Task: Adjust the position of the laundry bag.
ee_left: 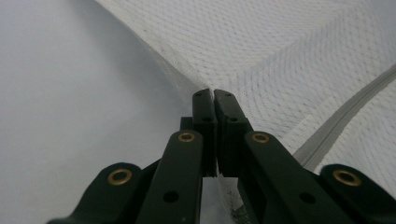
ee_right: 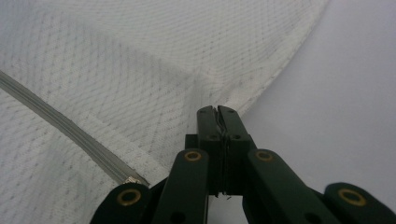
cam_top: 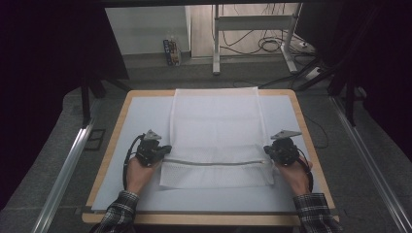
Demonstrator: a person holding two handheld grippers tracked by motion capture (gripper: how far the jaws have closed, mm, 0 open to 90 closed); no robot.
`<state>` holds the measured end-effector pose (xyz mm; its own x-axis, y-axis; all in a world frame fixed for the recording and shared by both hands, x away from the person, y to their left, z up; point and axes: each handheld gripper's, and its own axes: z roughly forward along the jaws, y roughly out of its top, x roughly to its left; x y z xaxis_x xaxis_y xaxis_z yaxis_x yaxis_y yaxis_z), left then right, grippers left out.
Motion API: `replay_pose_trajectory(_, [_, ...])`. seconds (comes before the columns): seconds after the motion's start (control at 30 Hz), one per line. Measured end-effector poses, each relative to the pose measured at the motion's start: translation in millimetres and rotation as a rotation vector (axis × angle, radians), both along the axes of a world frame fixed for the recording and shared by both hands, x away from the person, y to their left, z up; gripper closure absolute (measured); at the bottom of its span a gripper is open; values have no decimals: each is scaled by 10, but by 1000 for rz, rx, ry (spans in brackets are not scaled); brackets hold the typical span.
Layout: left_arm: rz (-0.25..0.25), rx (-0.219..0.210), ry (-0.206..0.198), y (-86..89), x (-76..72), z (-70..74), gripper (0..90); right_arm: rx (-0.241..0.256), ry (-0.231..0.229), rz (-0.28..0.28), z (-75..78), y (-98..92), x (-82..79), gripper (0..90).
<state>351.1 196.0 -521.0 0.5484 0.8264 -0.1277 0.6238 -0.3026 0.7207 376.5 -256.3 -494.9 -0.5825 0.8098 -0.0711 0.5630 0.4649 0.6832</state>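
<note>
A white mesh laundry bag (cam_top: 214, 141) lay flat down the middle of a pale blue-grey mat (cam_top: 141, 116) on the wooden-edged table (cam_top: 112, 145), its far end reaching the table's far edge and its near end stopping short of the person's side. A grey zipper (cam_top: 214, 162) ran straight across the bag near that near end, from one side seam to the other. The left gripper (cam_top: 164, 151) sat at the bag's left edge, level with the zipper, and in the left gripper view its black jaws stood pressed together on the bag's side seam (ee_left: 187, 86), the mesh rising into a slight ridge just ahead of the tips. The right gripper (cam_top: 267, 151) sat at the opposite edge, and in the right gripper view its jaws were likewise closed on the hem (ee_right: 243, 95), with a sliver of cloth caught between the tips. The zipper's end (ee_right: 130, 179) showed just beside the right jaws, though I could not make out a pull tab. From above, both pairs of tips were small and dark against the cloth, and the hands (cam_top: 138, 174) behind them hid much of the grippers' bodies. The plaid sleeves (cam_top: 311, 211) were cut off at the bottom edge. Whether anything lay inside the bag could not be told.
</note>
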Motion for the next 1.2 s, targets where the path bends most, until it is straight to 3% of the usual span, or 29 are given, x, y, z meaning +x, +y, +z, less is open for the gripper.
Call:
replay_pose_trajectory(0.4, [-26,20,22,30,-179,31,886,-15,-7,53,62,13,-206,885])
replay_pose_trajectory(0.7, [-56,92,15,-33,-294,29,886,-24,-1,65,73,10,-309,884])
replay_pose_trajectory(1.2, [-42,64,42,25,-502,-7,885,-44,31,111,42,40,-500,880])
